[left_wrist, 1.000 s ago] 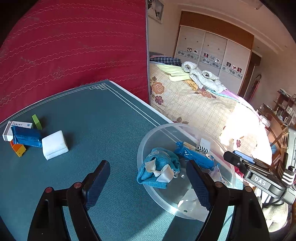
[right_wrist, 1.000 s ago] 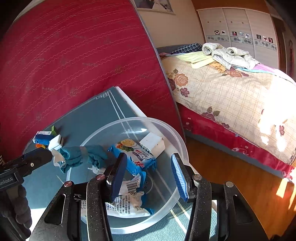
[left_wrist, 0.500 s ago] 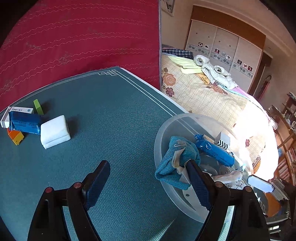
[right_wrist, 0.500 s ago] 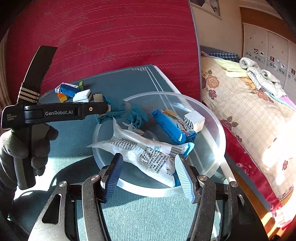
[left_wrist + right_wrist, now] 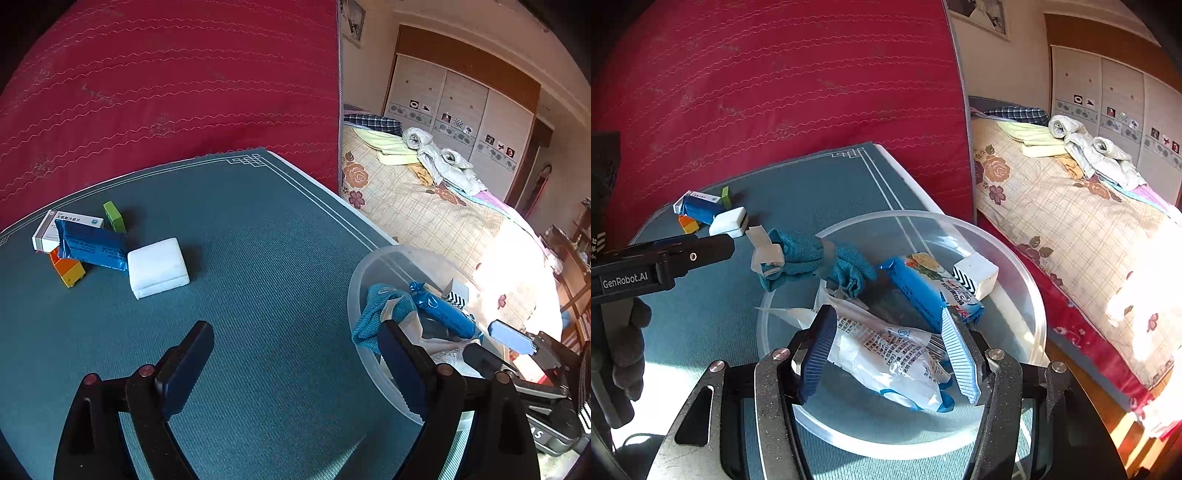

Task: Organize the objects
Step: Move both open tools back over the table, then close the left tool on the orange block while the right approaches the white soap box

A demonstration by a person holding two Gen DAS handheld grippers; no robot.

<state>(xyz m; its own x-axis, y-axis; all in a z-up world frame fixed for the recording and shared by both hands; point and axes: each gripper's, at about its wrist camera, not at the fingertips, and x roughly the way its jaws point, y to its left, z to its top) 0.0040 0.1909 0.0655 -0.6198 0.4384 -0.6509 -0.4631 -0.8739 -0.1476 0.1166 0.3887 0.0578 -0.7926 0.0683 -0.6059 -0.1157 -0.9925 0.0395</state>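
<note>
1. My right gripper [image 5: 886,350] hangs over the near side of the clear round plastic bowl [image 5: 1030,288], fingers spread wide and gripping nothing, with the white printed plastic packet [image 5: 886,354] lying below and between them.
2. Only the right wrist view shows the bowl's contents in full: beyond the packet a blue snack wrapper [image 5: 916,291], and a white block with black chevrons [image 5: 975,275] against the bowl's far right wall.
3. A teal knitted cloth [image 5: 812,254] drapes over the bowl's left rim, half inside, half on the teal table mat [image 5: 812,192].
4. My left gripper [image 5: 291,354] sits left of the bowl over bare mat, fingers wide apart and empty; its right finger overlaps the bowl's rim [image 5: 354,291] in its own view.
5. That view alone shows the open stretch of mat [image 5: 258,240] left of the bowl.
6. Far left of the bowl, clustered: a white rectangular pad [image 5: 158,267], a dark blue foil pouch [image 5: 92,250], an orange block [image 5: 66,268], a white medicine box [image 5: 48,230] and a green block [image 5: 114,217].
7. The bowl sits at the mat's right edge, beside the bed [image 5: 1071,221].
</note>
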